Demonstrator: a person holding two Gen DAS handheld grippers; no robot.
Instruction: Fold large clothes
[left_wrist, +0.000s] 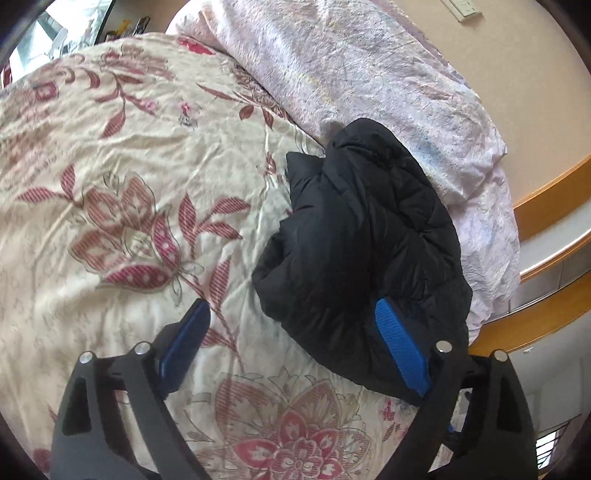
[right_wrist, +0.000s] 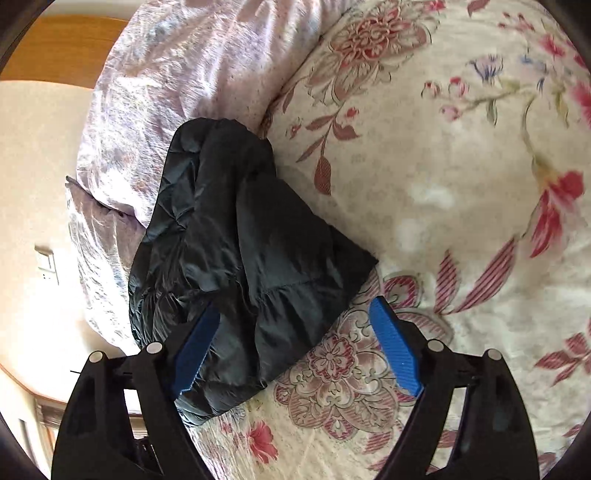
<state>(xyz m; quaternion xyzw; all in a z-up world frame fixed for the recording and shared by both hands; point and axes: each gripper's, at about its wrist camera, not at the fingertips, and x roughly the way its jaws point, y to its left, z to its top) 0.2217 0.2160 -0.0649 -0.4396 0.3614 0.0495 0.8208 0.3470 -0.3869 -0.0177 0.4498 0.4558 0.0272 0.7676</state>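
Black puffer jacket (left_wrist: 362, 236) is found bunched into a rough bundle on the floral bedspread (left_wrist: 122, 155), its far end resting against the pale pink duvet (left_wrist: 351, 74).

Left gripper (left_wrist: 295, 354): jaws spread, nothing pinched. In the left wrist view the jacket lies ahead toward 1 o'clock; its near hem is overlapped by the right-hand blue pad (left_wrist: 400, 354), while only bedspread is seen by the other pad. Contact cannot be told.

Right gripper (right_wrist: 295, 347): jaws likewise spread, nothing clamped. In the right wrist view the jacket (right_wrist: 236, 243) lies ahead toward 11 o'clock; the left-hand blue pad (right_wrist: 195, 354) is laid over its near corner, the other pad over floral bedspread (right_wrist: 443, 166).

Long axis of the bundle is judged to run from 6 to 12 o'clock in both views, away from the grippers toward the duvet (right_wrist: 177, 74).

The near edge is thus flanked by both grippers, one each side (neither is clearly nearer). A grasp at the two near corners is judged the likely next step.
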